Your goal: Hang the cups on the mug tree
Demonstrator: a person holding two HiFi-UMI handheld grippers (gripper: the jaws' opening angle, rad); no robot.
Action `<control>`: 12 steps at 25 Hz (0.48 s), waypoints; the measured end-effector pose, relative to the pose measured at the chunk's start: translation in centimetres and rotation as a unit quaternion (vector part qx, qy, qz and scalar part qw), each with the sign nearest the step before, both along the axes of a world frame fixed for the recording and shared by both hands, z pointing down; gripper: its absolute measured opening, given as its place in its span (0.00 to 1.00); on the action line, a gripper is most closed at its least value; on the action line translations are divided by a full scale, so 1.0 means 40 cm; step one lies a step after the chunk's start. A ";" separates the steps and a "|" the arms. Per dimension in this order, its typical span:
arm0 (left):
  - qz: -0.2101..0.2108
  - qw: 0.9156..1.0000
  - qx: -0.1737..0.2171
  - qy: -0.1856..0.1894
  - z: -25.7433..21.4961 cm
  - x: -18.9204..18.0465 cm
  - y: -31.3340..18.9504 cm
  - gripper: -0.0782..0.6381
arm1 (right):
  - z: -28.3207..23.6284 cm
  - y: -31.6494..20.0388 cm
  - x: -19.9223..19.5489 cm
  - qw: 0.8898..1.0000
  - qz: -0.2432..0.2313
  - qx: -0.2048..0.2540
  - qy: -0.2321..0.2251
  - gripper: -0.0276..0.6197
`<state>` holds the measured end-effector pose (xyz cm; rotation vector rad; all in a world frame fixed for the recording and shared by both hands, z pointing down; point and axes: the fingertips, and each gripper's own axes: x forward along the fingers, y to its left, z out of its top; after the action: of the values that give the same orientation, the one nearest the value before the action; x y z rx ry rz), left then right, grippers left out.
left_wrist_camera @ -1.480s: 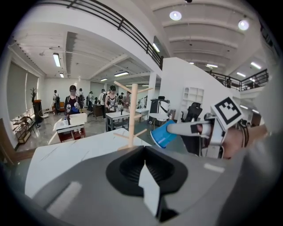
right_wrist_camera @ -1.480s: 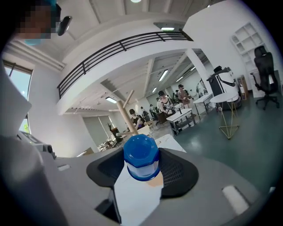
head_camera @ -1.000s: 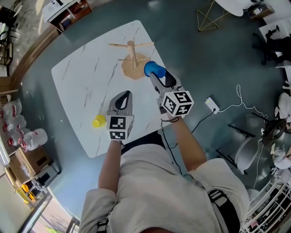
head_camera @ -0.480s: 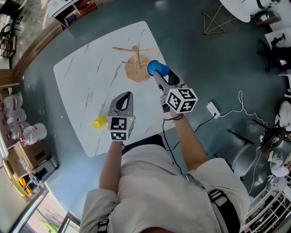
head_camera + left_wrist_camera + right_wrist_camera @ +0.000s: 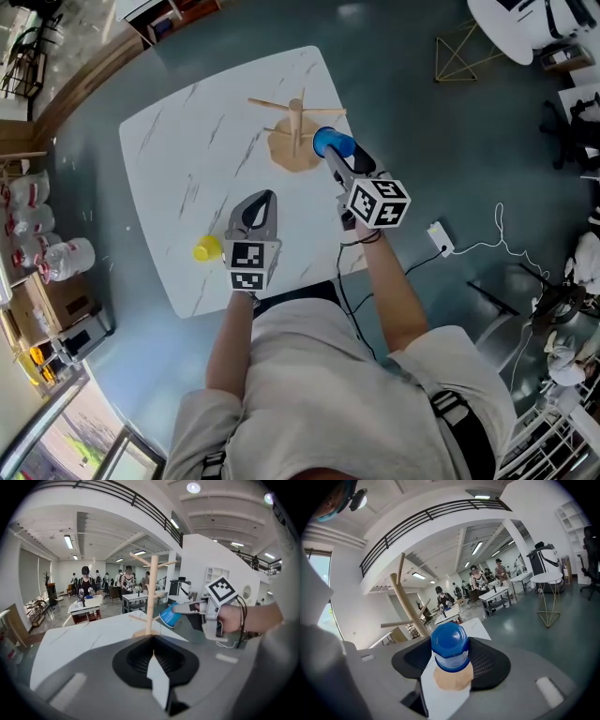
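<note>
Blue cup point(image 5: 330, 142) is clamped in the right tongs point(image 5: 339, 161), pads on its sides. Its long axis runs in line with the tongs and aims toward the upper left of the head view, at the mug tree point(image 5: 296, 120). In the right gripper view the far end reads as a closed blue face. I cannot tell where its handle is.

The cup sits just right of the tree's trunk, at the right rim of the round wooden base. I cannot tell if it touches a peg. The trunk stands upright, with pegs spreading left and right.

Left tongs point(image 5: 263, 195) are clenched with nothing between them, low in the middle of the frame. Yellow cup point(image 5: 206, 248) rests on the bench to their left, well apart from the tree.

Bench point(image 5: 197, 150) is white with grey veins, set cornerwise on a grey-blue floor point(image 5: 422, 103). The gripper views show an open hall with a railed upper gallery and people at far tables.

The tree stands near the bench's upper right edge. The bench's left half is open. A white cable point(image 5: 487, 234) trails on the floor at right, and bottles point(image 5: 56, 258) are stacked at the far left.
</note>
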<state>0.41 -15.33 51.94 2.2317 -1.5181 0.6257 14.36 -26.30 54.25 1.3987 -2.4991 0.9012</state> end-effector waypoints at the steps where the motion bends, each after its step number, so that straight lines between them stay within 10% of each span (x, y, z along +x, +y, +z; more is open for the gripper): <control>1: -0.003 1.000 -0.001 -0.001 0.001 -0.004 0.001 0.11 | 0.005 -0.004 -0.001 1.000 -0.001 -0.002 -0.002 0.43; 12: -0.042 0.999 -0.001 -0.006 0.006 -0.041 0.022 0.11 | 0.050 -0.024 -0.044 0.999 -0.032 -0.022 -0.006 0.43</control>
<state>-1.25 -14.47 52.20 2.1538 -1.6082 0.6165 12.60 -27.25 56.26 1.2950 -2.5019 0.9501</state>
